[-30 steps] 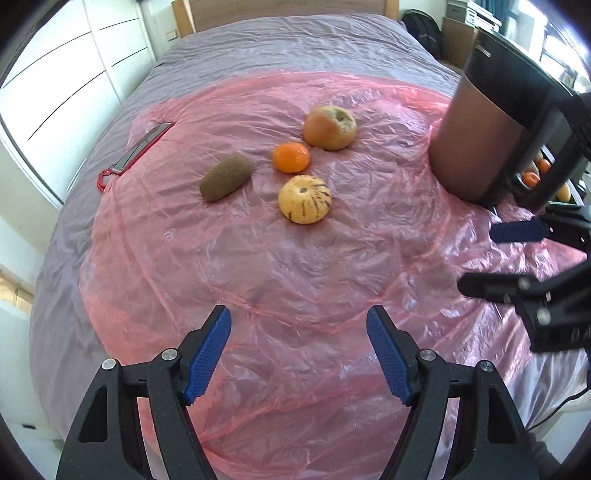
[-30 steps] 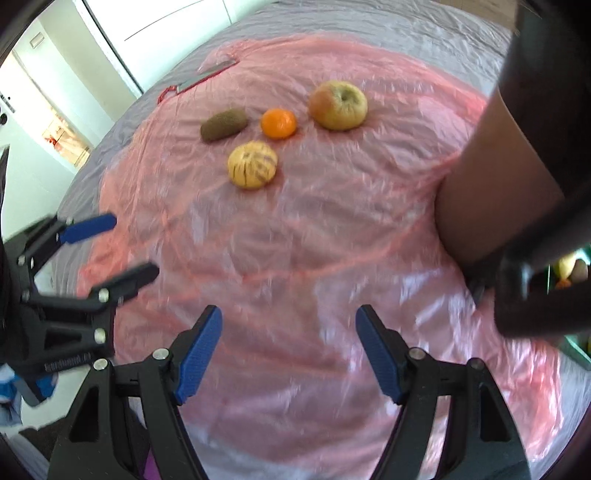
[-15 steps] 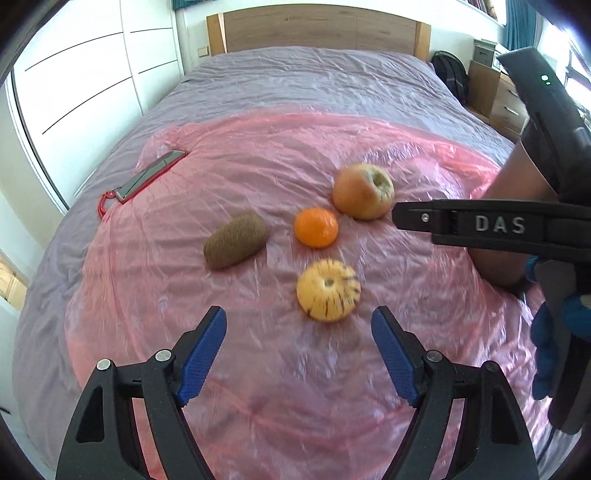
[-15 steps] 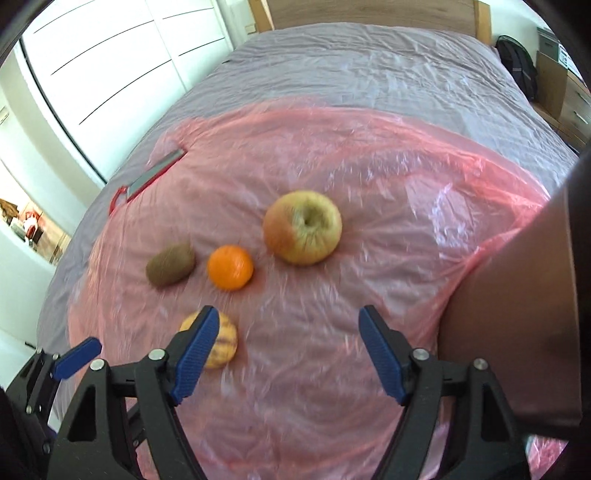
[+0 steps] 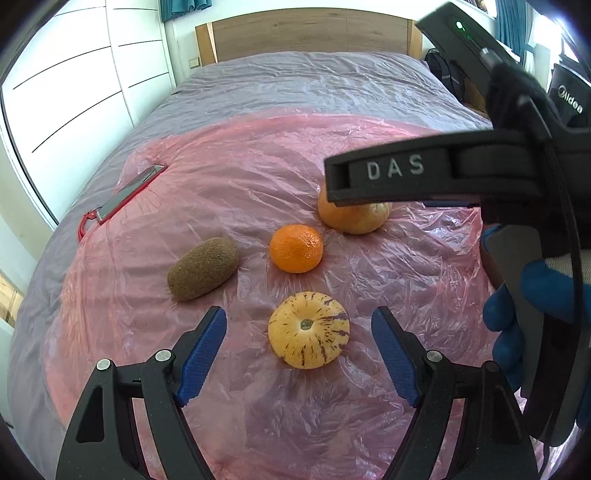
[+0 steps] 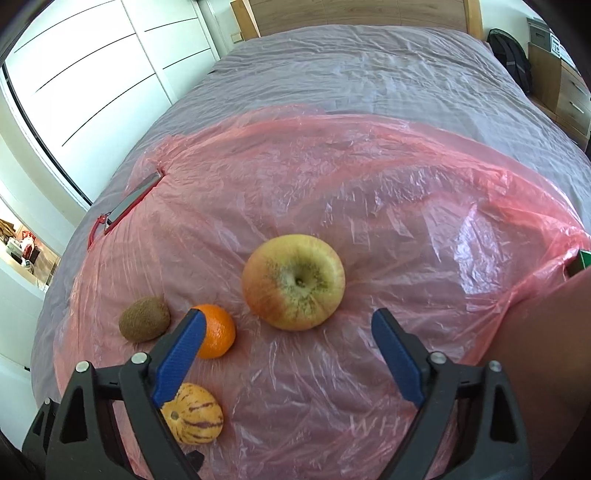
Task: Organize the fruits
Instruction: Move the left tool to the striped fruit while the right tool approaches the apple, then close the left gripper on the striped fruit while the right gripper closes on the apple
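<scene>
Four fruits are laid out on a crinkled, translucent pink plastic sheet (image 5: 258, 424) that is spread over a grey bedcover (image 5: 295, 85). A round yellow melon (image 5: 308, 329) with purple streaks is seen nearest the left gripper (image 5: 298, 354), its stem scar turned upward; it lies just ahead of the gap between the wide-spread blue ribbed pads, and nothing is held. Beyond it a dimpled orange tangerine (image 5: 296, 248) is set, and to its left a fuzzy brown kiwi (image 5: 203, 267), an oval whose long axis runs from near left to far right. A smooth apple (image 6: 293, 281), yellow-green blushing to red, is placed farthest right, with its stem hollow facing up and toward the right wrist camera.

The right gripper (image 6: 288, 347) is likewise released, its blue pads set wide apart with the apple lying just beyond them, untouched. In the left wrist view its black plastic finger, marked DAS, is seen crossing above the apple, and the blue-gloved hand (image 5: 532, 306) holding it is visible at the right edge.

A flat grey strip with a red loop (image 5: 122, 197) lies at the sheet's far left edge. A wooden headboard (image 5: 306, 33) is seen behind the bed.
</scene>
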`<state>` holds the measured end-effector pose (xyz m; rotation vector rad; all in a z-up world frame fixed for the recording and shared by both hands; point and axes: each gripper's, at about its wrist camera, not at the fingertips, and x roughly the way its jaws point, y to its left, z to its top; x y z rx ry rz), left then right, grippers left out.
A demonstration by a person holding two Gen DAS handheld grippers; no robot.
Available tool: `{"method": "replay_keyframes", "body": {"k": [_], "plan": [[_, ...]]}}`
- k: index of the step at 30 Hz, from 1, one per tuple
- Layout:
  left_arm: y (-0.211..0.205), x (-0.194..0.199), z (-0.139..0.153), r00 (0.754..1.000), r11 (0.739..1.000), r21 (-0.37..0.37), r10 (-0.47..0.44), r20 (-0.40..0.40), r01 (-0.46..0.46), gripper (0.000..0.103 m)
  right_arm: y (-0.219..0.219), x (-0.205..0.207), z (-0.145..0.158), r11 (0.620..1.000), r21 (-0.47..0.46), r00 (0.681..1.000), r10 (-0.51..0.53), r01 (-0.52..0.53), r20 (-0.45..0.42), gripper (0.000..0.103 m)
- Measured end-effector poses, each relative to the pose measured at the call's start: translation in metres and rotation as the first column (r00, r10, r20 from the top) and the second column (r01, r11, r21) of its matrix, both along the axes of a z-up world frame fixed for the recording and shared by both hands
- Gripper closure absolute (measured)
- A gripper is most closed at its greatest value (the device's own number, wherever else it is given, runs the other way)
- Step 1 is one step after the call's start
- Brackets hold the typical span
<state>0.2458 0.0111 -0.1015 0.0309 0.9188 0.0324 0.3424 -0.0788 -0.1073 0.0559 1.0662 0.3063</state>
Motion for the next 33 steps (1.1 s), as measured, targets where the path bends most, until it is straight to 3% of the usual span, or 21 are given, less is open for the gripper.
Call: {"method": "replay_keyframes", "body": {"k": [18,26,33], "plan": [[-0.006,0.023,-0.037,0.995,1.000,0.001,-0.002,-0.101,0.002,0.029,0.019,0.034,-0.040,0.998,-0.058,0.997,0.025,-0.030,-0.071,0.000],[-0.010,0.029,-0.044,0.993,1.000,-0.018,-0.023,-0.117,0.021,0.046,0.026,0.046,-0.049,0.998,-0.055,0.996,0.020,-0.025,-0.088,0.000],[-0.017,0.031,-0.047,0.993,0.999,0.003,-0.033,-0.117,0.034,0.053,0.032,0.049,-0.056,0.996,-0.087,0.995,0.023,-0.031,-0.092,0.000]]}}
